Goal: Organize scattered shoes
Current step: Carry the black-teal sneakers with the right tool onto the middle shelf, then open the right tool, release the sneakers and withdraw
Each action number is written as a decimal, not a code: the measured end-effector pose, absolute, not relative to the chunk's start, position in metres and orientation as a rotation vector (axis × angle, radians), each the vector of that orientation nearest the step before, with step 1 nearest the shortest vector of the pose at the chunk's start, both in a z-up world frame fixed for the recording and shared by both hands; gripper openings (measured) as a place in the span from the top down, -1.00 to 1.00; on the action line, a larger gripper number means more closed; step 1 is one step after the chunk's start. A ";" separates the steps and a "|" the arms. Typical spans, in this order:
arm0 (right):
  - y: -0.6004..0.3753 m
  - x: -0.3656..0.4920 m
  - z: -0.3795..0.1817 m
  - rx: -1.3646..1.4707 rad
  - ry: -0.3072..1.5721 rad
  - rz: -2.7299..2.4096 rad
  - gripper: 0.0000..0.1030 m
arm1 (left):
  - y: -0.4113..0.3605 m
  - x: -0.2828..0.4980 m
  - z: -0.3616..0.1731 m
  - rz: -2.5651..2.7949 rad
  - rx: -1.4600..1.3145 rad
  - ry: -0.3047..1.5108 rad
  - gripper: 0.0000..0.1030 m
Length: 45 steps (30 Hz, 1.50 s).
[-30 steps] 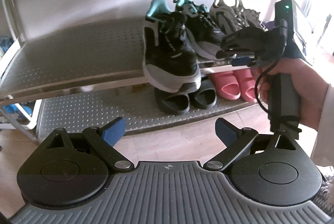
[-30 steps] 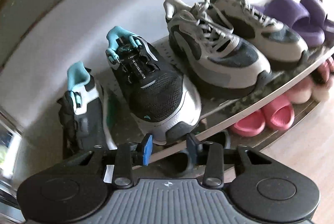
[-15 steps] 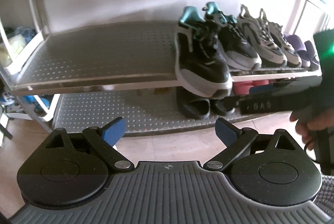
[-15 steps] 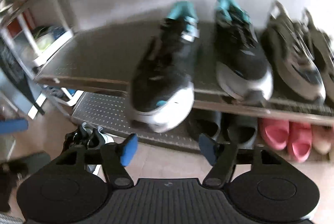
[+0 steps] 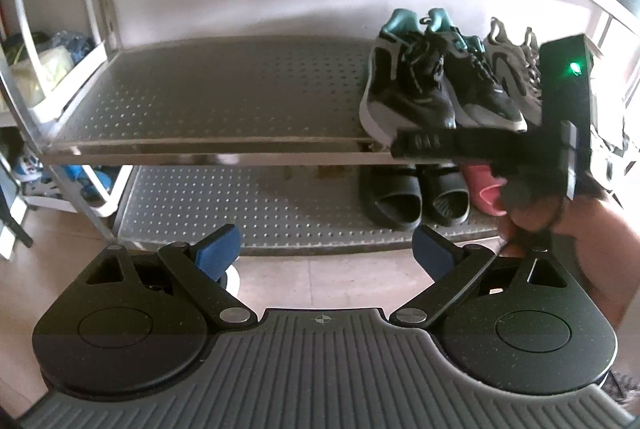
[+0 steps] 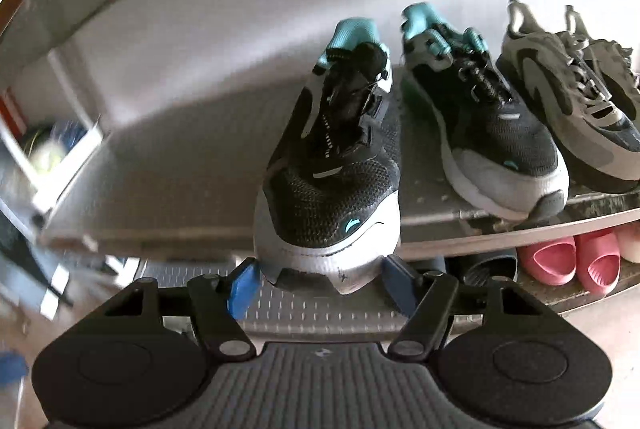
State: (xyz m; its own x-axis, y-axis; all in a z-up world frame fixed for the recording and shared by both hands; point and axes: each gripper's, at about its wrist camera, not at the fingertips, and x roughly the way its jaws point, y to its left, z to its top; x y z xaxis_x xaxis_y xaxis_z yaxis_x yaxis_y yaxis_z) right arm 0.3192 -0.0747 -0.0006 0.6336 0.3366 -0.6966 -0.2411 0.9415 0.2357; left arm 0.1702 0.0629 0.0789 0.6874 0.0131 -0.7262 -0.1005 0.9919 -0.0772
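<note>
The black and teal sneaker [image 6: 332, 165] lies straight ahead of the right hand-held gripper [image 6: 318, 281], toe toward the camera and heel toward the back wall, so its long axis runs along the gripper's line of sight. Its grey toe cap overhangs the front edge of the middle shelf [image 5: 208, 101] and sits between the two blue pads [image 6: 240, 287], which stand spread at either side of the toe; whether they touch it cannot be told, and the gripper reads as released, not clenched. The right hand is plainly the nearer one. The left hand-held gripper [image 5: 326, 249] hangs back, low before the rack, fingers spread wide and holding nothing.

The shoe is black mesh with a grey-white sole, a teal heel tab and a small teal mark at the toe. Its mate [image 6: 480, 133] stands just beside it on the right, angled a little, then a grey pair [image 6: 572, 101]. On the shelf below are black slides [image 5: 394, 195] and pink slides [image 6: 572, 261]. Judging by the overhang, a push straight back seems called for
</note>
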 end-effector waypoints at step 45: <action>-0.185 0.350 0.009 0.066 0.872 0.149 0.61 | 0.004 0.178 0.056 -0.025 -0.040 0.892 -0.87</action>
State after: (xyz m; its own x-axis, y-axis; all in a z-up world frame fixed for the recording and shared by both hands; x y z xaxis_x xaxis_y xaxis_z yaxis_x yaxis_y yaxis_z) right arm 0.3500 -0.1849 0.0087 0.6341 0.1570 -0.7572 -0.1028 0.9876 0.1186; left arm 0.1776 0.0044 0.0559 0.6275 -0.0383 -0.7777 0.0045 0.9990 -0.0455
